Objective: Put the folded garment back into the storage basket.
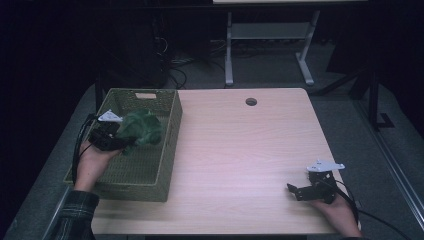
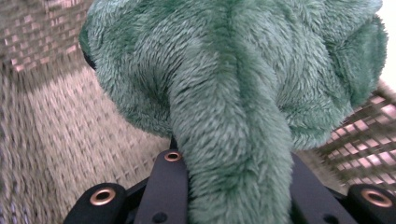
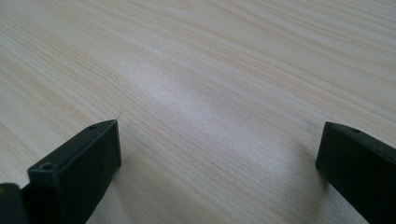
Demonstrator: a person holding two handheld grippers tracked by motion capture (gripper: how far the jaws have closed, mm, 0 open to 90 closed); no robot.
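Observation:
A green plush toy [image 1: 141, 128] hangs over the inside of the woven basket [image 1: 167, 150] at the table's left. My left gripper [image 1: 124, 142] is shut on it from the near left side. In the left gripper view a long furry limb of the plush toy [image 2: 233, 154] runs down between the two black jaws, and the basket weave [image 2: 56, 130] lies blurred behind it. My right gripper [image 1: 295, 191] rests low at the table's near right corner, open, with bare wood between its fingers [image 3: 79, 163].
The wooden table [image 1: 240, 150] has a round cable hole [image 1: 251, 102] at its far edge. A desk frame with white legs [image 1: 229, 50] stands on the floor beyond it. Dark floor surrounds the table.

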